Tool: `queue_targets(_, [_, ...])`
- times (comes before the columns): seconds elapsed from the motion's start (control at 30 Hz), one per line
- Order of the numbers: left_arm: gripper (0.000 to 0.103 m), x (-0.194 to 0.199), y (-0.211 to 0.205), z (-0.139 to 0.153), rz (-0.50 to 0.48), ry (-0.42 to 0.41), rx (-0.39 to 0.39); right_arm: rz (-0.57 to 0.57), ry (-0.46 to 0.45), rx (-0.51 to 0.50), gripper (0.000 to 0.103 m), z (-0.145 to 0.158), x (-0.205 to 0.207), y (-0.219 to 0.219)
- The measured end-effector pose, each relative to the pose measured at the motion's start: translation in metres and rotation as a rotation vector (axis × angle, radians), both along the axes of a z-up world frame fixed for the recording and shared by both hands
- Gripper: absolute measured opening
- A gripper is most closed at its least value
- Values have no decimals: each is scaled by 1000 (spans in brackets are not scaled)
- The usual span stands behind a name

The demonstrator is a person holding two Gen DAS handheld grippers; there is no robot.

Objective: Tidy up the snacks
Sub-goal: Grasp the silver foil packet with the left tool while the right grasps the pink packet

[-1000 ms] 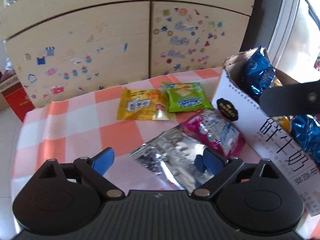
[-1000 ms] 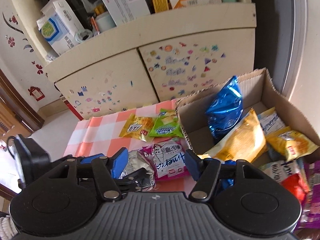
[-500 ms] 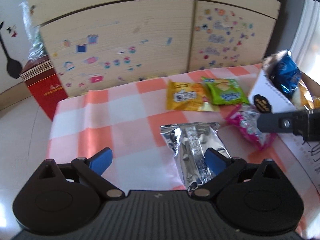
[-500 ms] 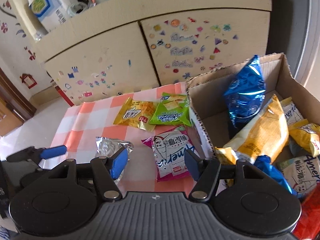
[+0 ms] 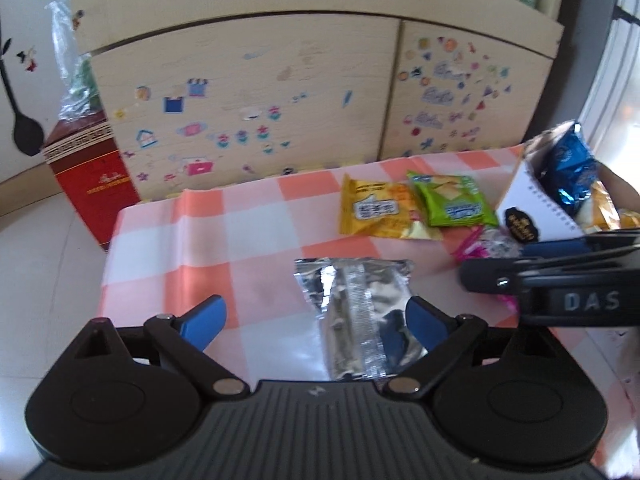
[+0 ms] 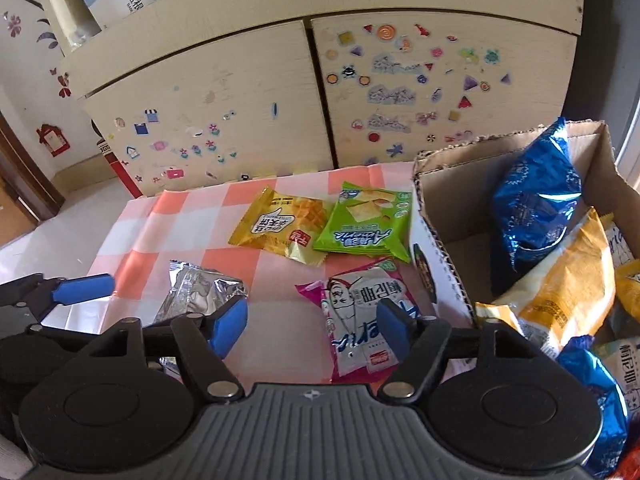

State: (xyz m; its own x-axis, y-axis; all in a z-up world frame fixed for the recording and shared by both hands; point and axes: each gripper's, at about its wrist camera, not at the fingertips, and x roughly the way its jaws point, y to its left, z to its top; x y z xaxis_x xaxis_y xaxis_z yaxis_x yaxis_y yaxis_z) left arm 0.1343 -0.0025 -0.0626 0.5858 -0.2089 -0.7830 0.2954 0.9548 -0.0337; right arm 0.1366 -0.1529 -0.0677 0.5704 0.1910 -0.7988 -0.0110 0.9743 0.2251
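A silver foil packet (image 5: 360, 312) lies on the checked cloth between my left gripper's (image 5: 316, 320) open fingers, nearer the right finger; it also shows in the right wrist view (image 6: 196, 292). A pink packet (image 6: 360, 316) lies between my right gripper's (image 6: 312, 324) open fingers. A yellow packet (image 6: 280, 224) and a green packet (image 6: 366, 222) lie farther back. A cardboard box (image 6: 444, 208) at the right holds blue (image 6: 532, 200), yellow and other snack bags. Both grippers are empty.
The orange-and-white checked cloth (image 5: 208, 240) covers a low table with its left edge near white floor. A stickered cabinet (image 6: 240, 100) stands behind. A red carton (image 5: 92, 176) stands on the floor at left. My right gripper (image 5: 560, 284) crosses the left wrist view.
My left gripper has pulled back and swung left from the box, leaving the silver packet on the cloth. My right gripper has come down and forward over the pink packet.
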Motion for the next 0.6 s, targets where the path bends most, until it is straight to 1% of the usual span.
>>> queue_targets(0.03, [96,0,-2,-1,-13,-5,-10,12,5,14,78,0,0,0])
queue_targets(0.1, [96,0,-3,-5,-26,-6,-31,26,30,92,78,0,1,-2])
queue_targets(0.13, [96,1,-4,-7,-24,1,-38,16,42,126,78,-1,1,-3])
queue_targets(0.17, [96,3,-4,-10,-18,10,-37,18,42,129,78,0,1,-3])
queue_targets(0.3, [98,7,2,-18,18,26,-68,22,-22,17,78,6,-2,5])
queue_targets(0.33, [98,7,3,-18,25,26,-64,12,-24,7,79,4,-1,5])
queue_targets(0.4, [99,8,5,-17,39,22,-35,-12,3,11,80,-2,1,5])
queue_targets(0.47, [100,8,6,-17,48,22,6,-29,25,58,81,-8,2,3])
queue_targets(0.5, [99,7,8,-16,62,19,20,-25,22,65,84,-9,2,3])
queue_targets(0.57, [99,8,13,-17,73,30,41,4,35,89,84,-9,3,5])
queue_targets(0.6, [96,8,17,-19,84,35,57,15,46,121,84,-10,3,5])
